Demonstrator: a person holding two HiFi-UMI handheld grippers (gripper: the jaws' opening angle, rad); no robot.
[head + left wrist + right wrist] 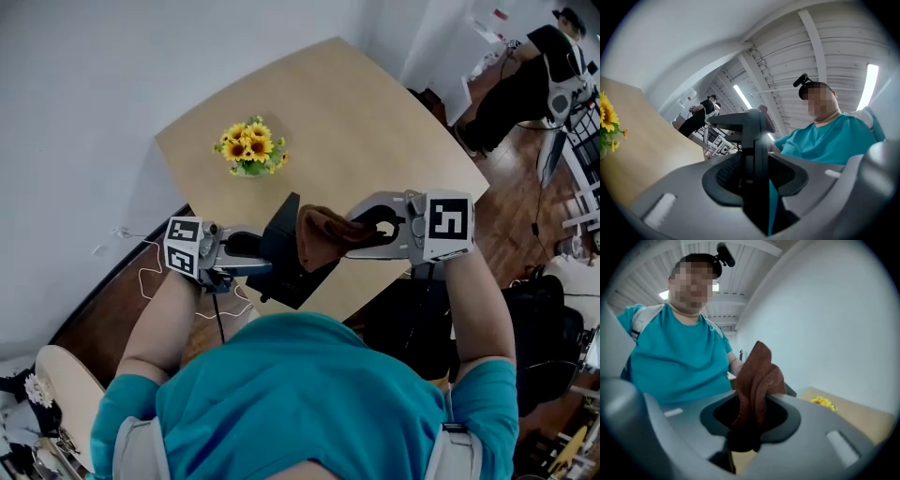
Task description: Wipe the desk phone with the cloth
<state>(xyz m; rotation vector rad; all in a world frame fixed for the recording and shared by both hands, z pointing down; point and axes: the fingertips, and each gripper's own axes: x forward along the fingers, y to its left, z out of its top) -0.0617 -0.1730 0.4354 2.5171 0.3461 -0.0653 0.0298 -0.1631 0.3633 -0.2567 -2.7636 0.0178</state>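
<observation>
Left claw [258, 253] [752, 178]: narrowed onto a thin black edge of the desk phone, which stands upright between the jaws in the left gripper view; the pads press on it from both sides.
Right claw [361, 230] [750, 418]: clamped on the cloth, a bunched fold of it filling the gap between the jaws.
Desk phone [286, 253] [752, 140]: black, tilted, held at the near edge of the desk in front of the person's chest; its lower corner overhangs that edge. Whether it rests on the desk I cannot tell.
Cloth [328, 234] [757, 376]: brown, crumpled, sticking out past the right claw's tips and lying against the phone's upper right side in the head view.
Desk [375, 122] [642, 145] [848, 416]: pale wood with rounded corners, set against a white wall.
Sunflowers [251, 145] [607, 117] [824, 401]: a small yellow bunch standing on the desk beyond the phone, well apart from both claws.
Person: teal shirt, both arms forward, one claw in each hand, the two facing each other across the phone.
Second person [539, 66] [701, 115]: dark clothes, far off in the room beyond the desk.
</observation>
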